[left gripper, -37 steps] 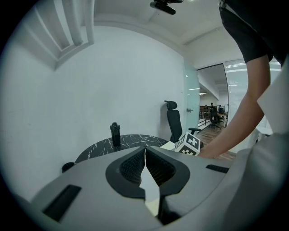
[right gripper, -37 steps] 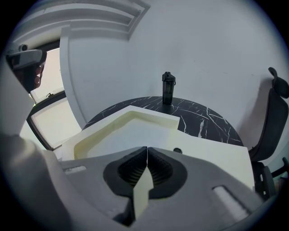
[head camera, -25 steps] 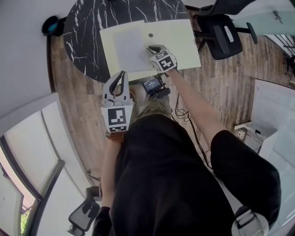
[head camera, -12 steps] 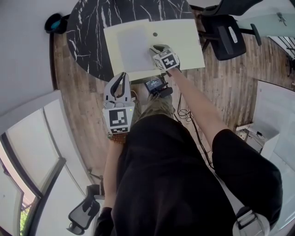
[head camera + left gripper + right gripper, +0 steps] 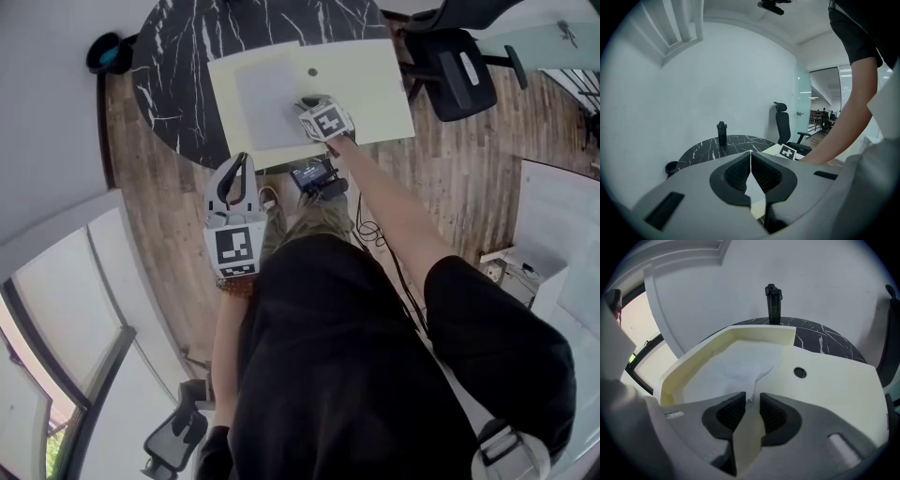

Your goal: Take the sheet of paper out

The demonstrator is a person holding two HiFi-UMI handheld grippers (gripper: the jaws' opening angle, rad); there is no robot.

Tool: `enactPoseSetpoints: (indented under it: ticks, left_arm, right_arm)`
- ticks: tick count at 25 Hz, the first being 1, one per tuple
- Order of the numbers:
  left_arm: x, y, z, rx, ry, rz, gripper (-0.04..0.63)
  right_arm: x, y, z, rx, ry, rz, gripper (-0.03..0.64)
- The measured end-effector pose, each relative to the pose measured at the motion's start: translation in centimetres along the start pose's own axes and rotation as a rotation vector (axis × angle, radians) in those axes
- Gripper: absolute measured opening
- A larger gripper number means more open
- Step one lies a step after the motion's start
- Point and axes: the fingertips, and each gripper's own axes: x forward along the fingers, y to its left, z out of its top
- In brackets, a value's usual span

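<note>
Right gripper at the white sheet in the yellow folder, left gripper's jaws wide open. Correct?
No: the left gripper has its jaws shut, as the left gripper view shows. The right gripper is at the white sheet in the yellow folder.

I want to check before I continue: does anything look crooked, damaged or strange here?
Yes. The sheet of paper is not flat in the pale yellow folder: its near edge is buckled upward between the fingers of the right gripper.
</note>
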Motion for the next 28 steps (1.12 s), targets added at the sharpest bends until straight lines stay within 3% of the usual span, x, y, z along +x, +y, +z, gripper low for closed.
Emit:
enactPoseSetpoints:
  ticks: [17, 28]
  left_arm:
    - [0.3, 0.0, 0.3, 0.025, -0.009, -0.031, 0.009]
    - [-0.1, -0.8, 1.1, 0.057, -0.024, -0.056, 0.009]
  right_arm:
    - [0.4, -0.6, 0.5, -0.043, 0.036, -0.077, 0.004]
    - [-2.0, -1.9, 0.5, -0.015, 0.031, -0.123, 0.000]
